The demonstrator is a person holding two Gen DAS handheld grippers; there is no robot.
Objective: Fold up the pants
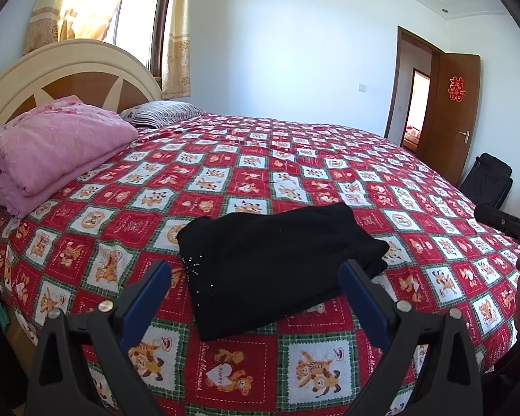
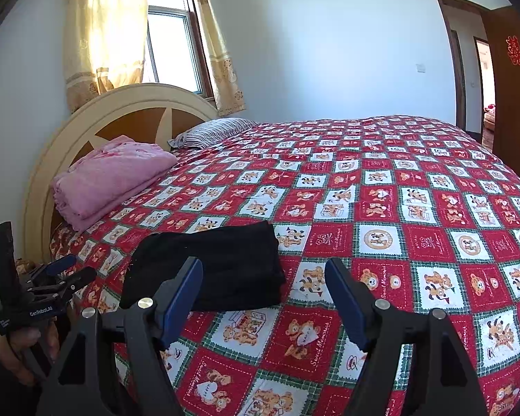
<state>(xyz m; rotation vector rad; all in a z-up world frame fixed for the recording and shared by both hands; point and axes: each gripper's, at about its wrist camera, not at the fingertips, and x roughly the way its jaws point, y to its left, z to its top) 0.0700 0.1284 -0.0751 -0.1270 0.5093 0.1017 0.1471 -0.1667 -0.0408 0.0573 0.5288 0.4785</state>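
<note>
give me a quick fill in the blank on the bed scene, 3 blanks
1. The folded black fabric pants lie on the red patchwork bear-print bedspread, held by ____ tool.
2. The folded blanket by the cream headboard is ____ in colour.
3. The brown wooden door stands ____.

Missing words: neither; pink; open

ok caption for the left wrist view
Folded black pants lie on the patterned bedspread, beyond the open, empty left gripper.

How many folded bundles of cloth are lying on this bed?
2: a folded black pants bundle near the bed's front edge, and a folded pink blanket by the headboard. Others may lie out of view.
</note>
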